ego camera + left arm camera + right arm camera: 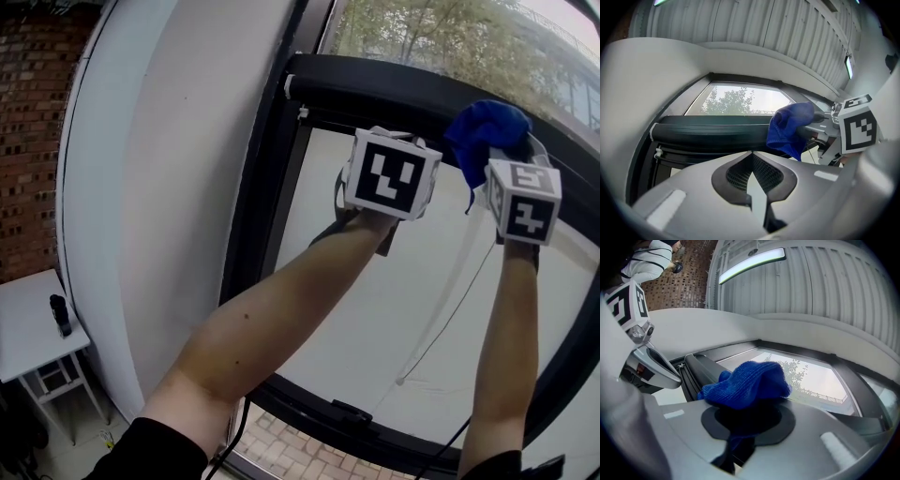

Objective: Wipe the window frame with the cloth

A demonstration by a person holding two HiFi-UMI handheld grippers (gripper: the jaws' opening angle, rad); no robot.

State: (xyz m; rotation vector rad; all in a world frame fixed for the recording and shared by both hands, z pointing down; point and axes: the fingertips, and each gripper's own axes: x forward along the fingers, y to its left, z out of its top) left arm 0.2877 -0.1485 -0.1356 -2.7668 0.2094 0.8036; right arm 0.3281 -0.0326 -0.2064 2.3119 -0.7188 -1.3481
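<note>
The right hand-held gripper [746, 417] is clamped on the blue cloth [746, 383], which bunches above its jaws. In the head view the cloth is at 1 o'clock, up against the black top rail [375, 80] of the window frame [270, 197]; contact with the rail cannot be confirmed. The left hand-held gripper [751, 163] is raised just beside it, at the cloth's 9 o'clock, with its jaws together and nothing between them. A white worktop [23, 323] carrying a dark bottle [60, 315] stands at 8 o'clock.

White side table [23, 323] with a small dark object [61, 316] on top
</note>
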